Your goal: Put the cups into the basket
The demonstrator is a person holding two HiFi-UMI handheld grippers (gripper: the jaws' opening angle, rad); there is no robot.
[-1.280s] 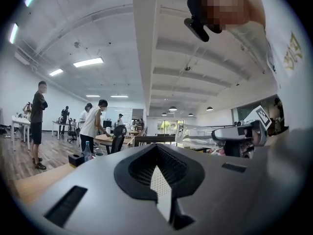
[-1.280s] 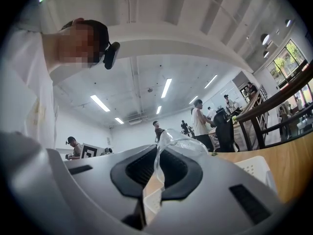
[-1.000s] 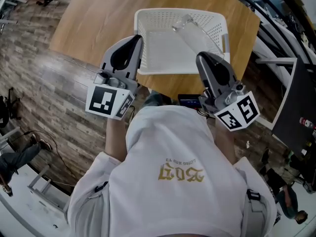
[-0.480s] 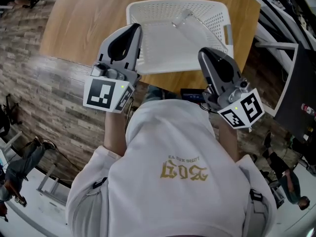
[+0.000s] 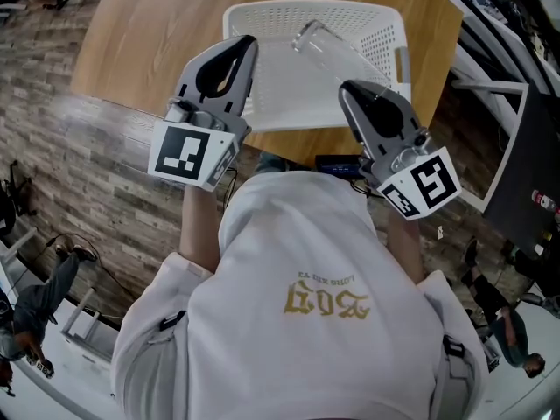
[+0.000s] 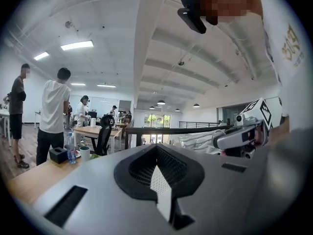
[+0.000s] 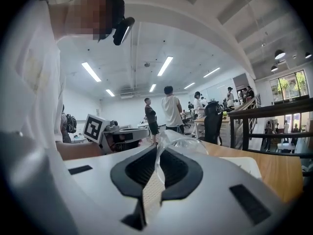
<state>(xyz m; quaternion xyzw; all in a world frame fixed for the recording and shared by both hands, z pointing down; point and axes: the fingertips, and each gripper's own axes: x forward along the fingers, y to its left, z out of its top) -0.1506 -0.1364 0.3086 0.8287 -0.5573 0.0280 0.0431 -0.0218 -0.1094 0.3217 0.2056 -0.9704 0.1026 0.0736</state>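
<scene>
A white perforated basket (image 5: pixel 385 33) stands on the round wooden table (image 5: pixel 157 33). A clear plastic cup (image 5: pixel 317 44) is tilted over the basket's inside, and my right gripper (image 5: pixel 352 92) is shut on its rim. In the right gripper view the cup (image 7: pixel 180 143) sticks out from between the shut jaws of the right gripper (image 7: pixel 157 150), with a corner of the basket (image 7: pixel 254 166) beyond. My left gripper (image 5: pixel 244 49) hovers at the basket's near left edge. In the left gripper view, the left gripper (image 6: pixel 157 150) is shut and holds nothing.
The table's near edge lies just under both grippers, with brick-pattern floor (image 5: pixel 79 164) to the left. Black frames and a shelf (image 5: pixel 525 147) stand at the right. Several people (image 7: pixel 171 109) stand among desks and chairs in the room behind.
My right gripper has shifted slightly left and away from me with the cup. The left gripper has edged a little toward the basket.
</scene>
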